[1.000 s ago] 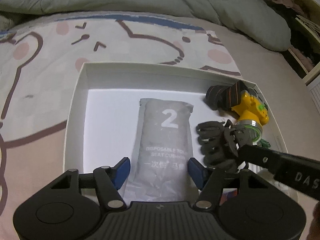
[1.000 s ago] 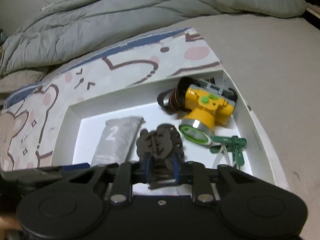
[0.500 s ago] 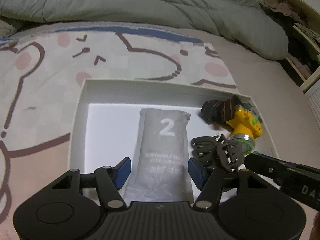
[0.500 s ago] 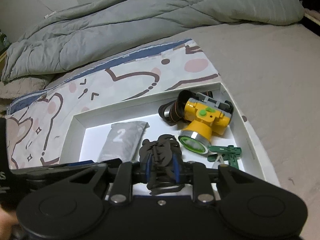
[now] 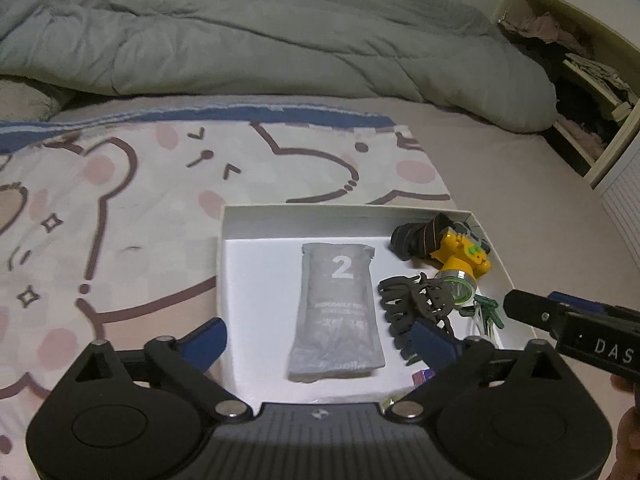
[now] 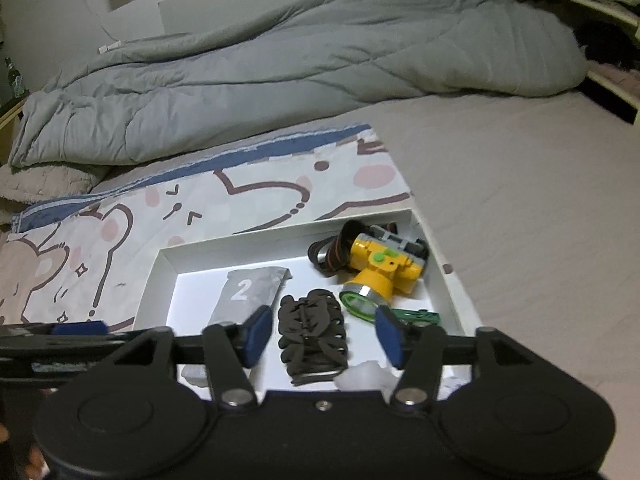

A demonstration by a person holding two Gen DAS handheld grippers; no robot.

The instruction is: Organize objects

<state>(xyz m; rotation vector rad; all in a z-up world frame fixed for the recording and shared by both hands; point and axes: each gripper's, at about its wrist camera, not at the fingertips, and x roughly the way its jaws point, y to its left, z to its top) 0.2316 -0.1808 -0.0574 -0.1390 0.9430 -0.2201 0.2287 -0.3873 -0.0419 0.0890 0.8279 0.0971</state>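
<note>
A white box (image 5: pixel 304 224) sits on the bed and holds a grey pouch (image 5: pixel 338 308) marked "2", a black hair claw clip (image 5: pixel 416 304), a yellow headlamp (image 5: pixel 460 254) and green clips (image 5: pixel 484 312). My left gripper (image 5: pixel 320 340) hovers over the pouch with its jaws opening wide, and the pads are well clear of it. My right gripper (image 6: pixel 324 336) hangs above the hair claw clip (image 6: pixel 312 328), which lies loose in the box (image 6: pixel 280 240). Its jaws are opening too, with gaps on both sides of the clip.
The box rests on a cartoon bear sheet (image 5: pixel 120 208), with a rumpled grey duvet (image 5: pixel 260 40) behind it. A cluttered shelf (image 5: pixel 580 92) stands at the far right. Something white and crumpled (image 6: pixel 364 376) lies at the box's near edge, and bare bed sheet (image 6: pixel 520 200) spreads to the right.
Both grippers rose and drew back from the box. The left jaws spread away from the pouch. The right jaws let go of the hair clip, which now lies in the box.
</note>
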